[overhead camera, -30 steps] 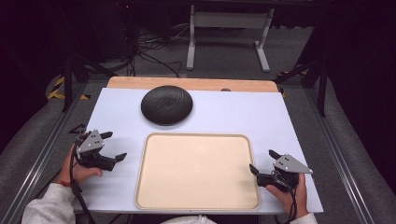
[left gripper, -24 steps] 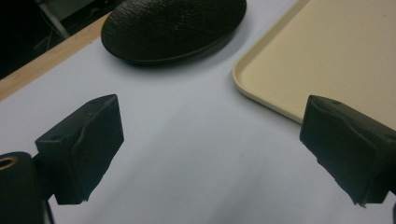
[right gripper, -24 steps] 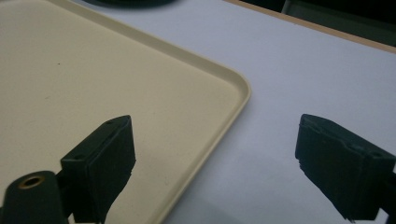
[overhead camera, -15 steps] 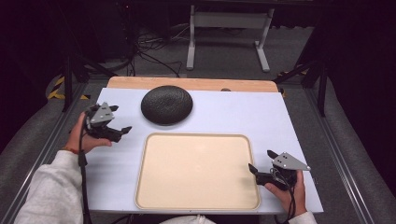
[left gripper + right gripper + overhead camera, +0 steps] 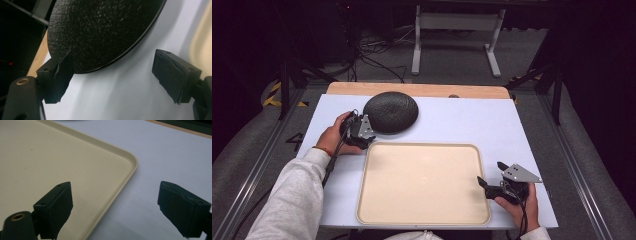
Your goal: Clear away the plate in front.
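White tabletop [image 5: 452, 120] with a wooden strip along its far edge carries a black textured plate [image 5: 391, 112] and a beige tray [image 5: 422, 182]; beyond it lie a dark floor and cables. The left gripper [image 5: 362, 129] sits at the plate's near-left rim, its jaws apart and just now closing a little. In the left gripper view one pad [image 5: 62, 72] overlaps the plate's edge [image 5: 100, 32] while the other pad [image 5: 172, 72] stands well clear over bare table, so nothing is pinched yet. The right gripper [image 5: 492, 186] rests with its jaws wide apart astride the tray's right rim [image 5: 125, 177], touching nothing.

As I judge it, the low rim is the risk: pads closing above it would slip off, or push the plate away across the smooth surface. No brand, label or writing can be read anywhere.
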A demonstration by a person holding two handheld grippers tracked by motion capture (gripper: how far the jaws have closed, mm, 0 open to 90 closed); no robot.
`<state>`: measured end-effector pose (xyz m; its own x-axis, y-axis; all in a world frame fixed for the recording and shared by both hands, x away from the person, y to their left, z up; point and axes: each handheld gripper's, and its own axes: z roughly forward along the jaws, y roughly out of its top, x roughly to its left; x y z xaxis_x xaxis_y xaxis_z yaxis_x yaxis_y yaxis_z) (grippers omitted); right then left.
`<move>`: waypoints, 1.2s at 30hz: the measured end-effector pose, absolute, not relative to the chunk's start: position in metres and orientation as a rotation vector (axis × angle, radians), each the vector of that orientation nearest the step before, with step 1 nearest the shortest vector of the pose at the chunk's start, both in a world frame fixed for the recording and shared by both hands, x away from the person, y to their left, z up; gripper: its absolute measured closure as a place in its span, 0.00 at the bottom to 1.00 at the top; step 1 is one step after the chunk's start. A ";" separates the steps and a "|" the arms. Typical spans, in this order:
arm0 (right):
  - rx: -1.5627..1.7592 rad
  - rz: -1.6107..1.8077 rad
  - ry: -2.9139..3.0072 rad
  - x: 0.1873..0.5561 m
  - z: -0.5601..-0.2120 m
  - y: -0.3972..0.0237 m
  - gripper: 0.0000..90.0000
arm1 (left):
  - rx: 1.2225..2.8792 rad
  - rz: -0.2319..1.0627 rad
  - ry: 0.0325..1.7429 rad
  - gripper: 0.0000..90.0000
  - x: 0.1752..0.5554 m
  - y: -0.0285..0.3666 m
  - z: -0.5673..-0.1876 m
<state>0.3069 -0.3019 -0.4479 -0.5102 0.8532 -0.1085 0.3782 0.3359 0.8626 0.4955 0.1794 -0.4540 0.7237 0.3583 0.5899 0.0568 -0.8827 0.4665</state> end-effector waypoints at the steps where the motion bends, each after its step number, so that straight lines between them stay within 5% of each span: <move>1: 1.074 1.101 2.044 0.307 -0.448 -0.302 0.14 | 2.491 1.013 0.311 0.21 0.496 0.178 -0.454; 9: 1.080 1.093 2.046 0.305 -0.450 -0.303 0.14 | 2.496 1.324 0.184 0.33 0.500 0.159 -0.465; 16: 1.085 1.090 2.042 0.304 -0.450 -0.305 0.14 | 2.507 1.383 0.117 0.40 0.501 0.152 -0.470; 17: 1.084 1.091 2.041 0.304 -0.450 -0.305 0.14 | 2.527 1.385 0.095 0.44 0.501 0.151 -0.470; 18: 1.081 1.091 2.044 0.304 -0.450 -0.305 0.14 | 2.540 1.371 0.060 0.59 0.501 0.150 -0.471; 19: 1.081 1.091 2.044 0.304 -0.450 -0.305 0.14 | 2.562 1.355 0.035 0.59 0.501 0.149 -0.473; 21: 1.076 1.087 2.050 0.304 -0.450 -0.304 0.14 | 2.586 1.370 -0.002 0.81 0.500 0.145 -0.476; 29: 1.074 1.085 2.041 0.303 -0.449 -0.305 0.14 | 2.496 1.462 -0.092 0.96 0.494 0.134 -0.469; 36: 1.076 1.073 2.065 0.305 -0.451 -0.304 0.14 | 2.478 1.411 -0.031 0.97 0.480 0.131 -0.456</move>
<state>0.3051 -0.3037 -0.4509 -0.5138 0.8499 -0.1169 0.3927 0.3541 0.8488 0.4803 0.1308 -0.4561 0.5205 0.1230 0.8450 -0.1603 -0.9579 0.2381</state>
